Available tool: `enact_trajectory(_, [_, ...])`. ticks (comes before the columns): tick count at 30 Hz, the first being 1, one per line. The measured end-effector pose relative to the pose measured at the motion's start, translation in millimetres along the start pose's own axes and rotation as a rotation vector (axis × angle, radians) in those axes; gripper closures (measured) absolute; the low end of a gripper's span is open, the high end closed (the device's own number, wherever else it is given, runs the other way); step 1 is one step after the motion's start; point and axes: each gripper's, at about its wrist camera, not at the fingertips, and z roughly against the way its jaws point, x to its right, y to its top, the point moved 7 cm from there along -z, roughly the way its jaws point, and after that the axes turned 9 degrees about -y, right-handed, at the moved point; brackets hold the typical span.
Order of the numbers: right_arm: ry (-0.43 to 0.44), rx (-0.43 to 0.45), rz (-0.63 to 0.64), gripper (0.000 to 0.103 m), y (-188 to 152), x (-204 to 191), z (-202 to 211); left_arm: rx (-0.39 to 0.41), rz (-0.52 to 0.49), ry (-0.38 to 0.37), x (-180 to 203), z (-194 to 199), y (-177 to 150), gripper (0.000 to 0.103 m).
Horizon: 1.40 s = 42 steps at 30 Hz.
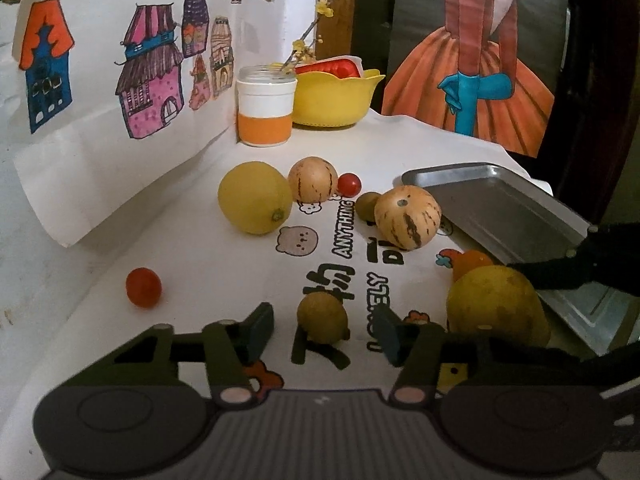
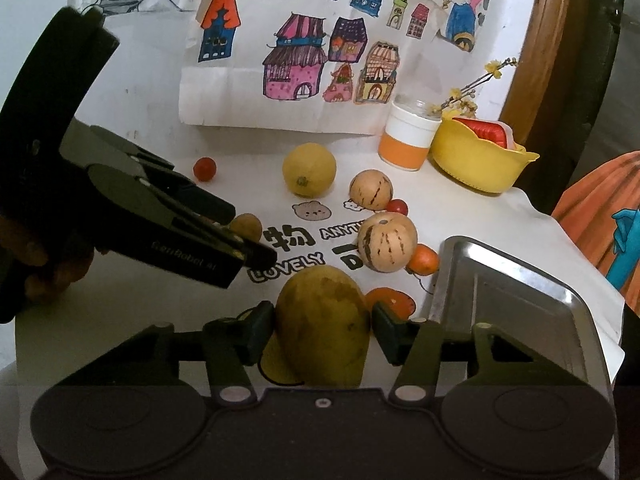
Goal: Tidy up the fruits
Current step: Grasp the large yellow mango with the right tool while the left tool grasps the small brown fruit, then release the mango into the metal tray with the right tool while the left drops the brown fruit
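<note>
mango (image 2: 324,326) sits between the pads of the right gripper (image 2: 323,330), jaws wide and at most brushing its sides, on the near part of the printed cloth (image 2: 160,320) just left of the steel tray (image 2: 516,280). its long axis runs near to far, narrower end pointing away. a square squeeze across the middle looks the safest hold. left gripper (image 1: 322,330) brackets a small brown fruit (image 1: 322,320), jaws open and not touching it.
</note>
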Motion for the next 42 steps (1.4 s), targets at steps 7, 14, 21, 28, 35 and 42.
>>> enact_trajectory(7, [-0.007, 0.010, -0.004, 0.048, -1, 0, 1, 0.007, 0.035, -0.003, -1, 2, 0, 0.074])
enact_trajectory(14, [0.040, 0.018, -0.105, 0.049, -2, 10, 10, 0.034, 0.037, -0.013, 7, 10, 8, 0.074])
enact_trajectory(21, [0.038, 0.054, -0.224, 0.049, 1, 38, 32, 0.046, 0.012, -0.026, 29, 10, 26, 0.074])
enact_trajectory(28, [-0.013, 0.103, -0.349, 0.049, 3, 85, 59, 0.061, -0.003, -0.069, 59, -1, 45, 0.074])
enact_trajectory(35, [-0.132, 0.080, -0.394, 0.049, -10, 132, 53, 0.075, -0.003, -0.122, 90, -28, 62, 0.074])
enact_trajectory(42, [-0.175, 0.060, -0.470, 0.049, -24, 166, 38, 0.077, 0.005, -0.155, 109, -58, 80, 0.074])
